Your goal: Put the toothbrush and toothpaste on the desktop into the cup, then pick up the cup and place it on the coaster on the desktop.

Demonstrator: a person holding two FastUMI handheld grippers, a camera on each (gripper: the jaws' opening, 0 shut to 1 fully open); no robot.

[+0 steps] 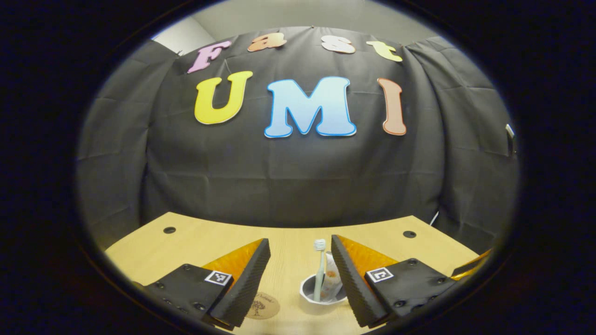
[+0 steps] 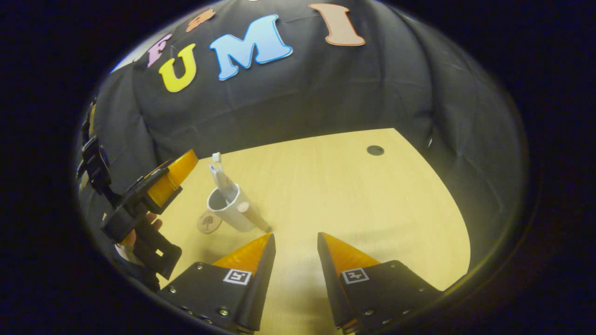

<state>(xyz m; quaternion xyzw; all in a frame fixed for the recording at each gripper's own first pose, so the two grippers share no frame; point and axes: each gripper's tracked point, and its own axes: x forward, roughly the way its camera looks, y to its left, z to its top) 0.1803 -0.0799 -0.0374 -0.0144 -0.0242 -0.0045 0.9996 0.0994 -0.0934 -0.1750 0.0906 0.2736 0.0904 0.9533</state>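
Observation:
A white cup stands on the wooden desktop with a toothbrush and a toothpaste tube upright inside it. A round wooden coaster lies just left of the cup, with nothing on it. My left gripper is open; the cup sits low between its fingers, partly hidden by the right-hand one. In the right gripper view, the cup, toothbrush, tube and coaster are at the left. The left gripper, held by a hand, hovers just left of the cup. My right gripper is open over bare desktop.
The desktop ends at the black cloth wall at the back and right. Round cable holes sit near its far corners. Bare tabletop spreads to the right of the cup.

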